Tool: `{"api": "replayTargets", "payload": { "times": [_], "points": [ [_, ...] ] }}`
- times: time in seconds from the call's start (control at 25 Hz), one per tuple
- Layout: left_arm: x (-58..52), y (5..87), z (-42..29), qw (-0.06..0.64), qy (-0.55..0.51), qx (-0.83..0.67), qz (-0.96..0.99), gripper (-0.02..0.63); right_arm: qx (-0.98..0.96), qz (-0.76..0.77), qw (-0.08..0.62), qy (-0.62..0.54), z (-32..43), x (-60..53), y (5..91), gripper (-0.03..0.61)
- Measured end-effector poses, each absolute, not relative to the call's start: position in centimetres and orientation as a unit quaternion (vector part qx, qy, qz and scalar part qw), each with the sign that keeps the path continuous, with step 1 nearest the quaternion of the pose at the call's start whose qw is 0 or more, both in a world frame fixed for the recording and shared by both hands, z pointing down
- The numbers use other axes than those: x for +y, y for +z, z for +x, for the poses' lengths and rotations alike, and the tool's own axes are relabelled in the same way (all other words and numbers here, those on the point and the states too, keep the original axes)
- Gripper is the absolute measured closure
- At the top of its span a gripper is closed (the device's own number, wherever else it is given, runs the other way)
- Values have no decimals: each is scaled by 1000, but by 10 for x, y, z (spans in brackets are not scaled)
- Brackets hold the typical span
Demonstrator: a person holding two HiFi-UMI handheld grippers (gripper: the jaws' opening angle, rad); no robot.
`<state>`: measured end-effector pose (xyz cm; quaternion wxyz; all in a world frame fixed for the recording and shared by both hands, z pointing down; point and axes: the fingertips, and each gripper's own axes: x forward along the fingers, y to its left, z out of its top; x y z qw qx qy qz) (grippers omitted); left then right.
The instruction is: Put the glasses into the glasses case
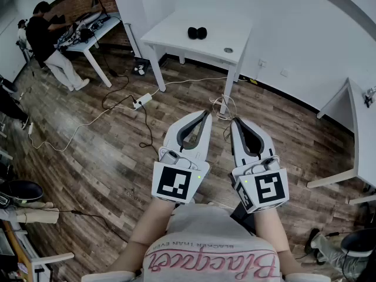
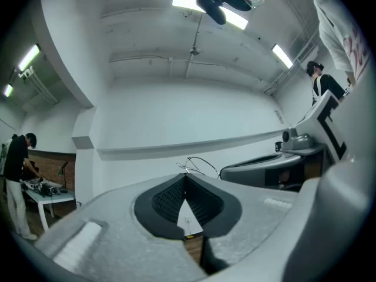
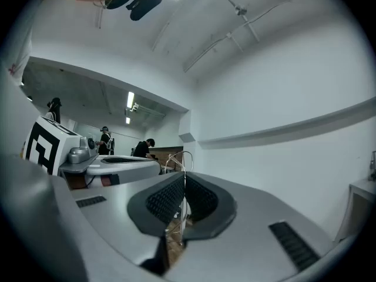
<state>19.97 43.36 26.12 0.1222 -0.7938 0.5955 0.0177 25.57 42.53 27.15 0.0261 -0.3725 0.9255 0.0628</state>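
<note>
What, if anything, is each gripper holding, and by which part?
Nothing is held. The left gripper and the right gripper each have their jaws closed tip to tip, with nothing between them.

1. Ahead of my left hand-held gripper (image 1: 204, 113) and right hand-held gripper (image 1: 235, 121), open floor (image 1: 88, 163) reaches the bench (image 1: 173, 33).
2. I see cables (image 1: 120, 108) trailing across it.
3. A second bench (image 1: 361, 128) flanks my right.

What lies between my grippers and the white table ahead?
The head view shows wooden floor with white cables, coiled beside the table. Nothing else separates the left gripper and right gripper from it.
</note>
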Motion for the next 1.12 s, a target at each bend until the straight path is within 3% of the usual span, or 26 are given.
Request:
{"api": "replayTargets", "payload": {
  "times": [0.56,1.12],
  "points": [
    [442,277,232,101,10,601,-793,609,926,-374,16,37,292,433,286,566],
    [401,297,201,78,11,605,-792,609,927,-373,-6,42,265,395,301,566]
  ]
}}
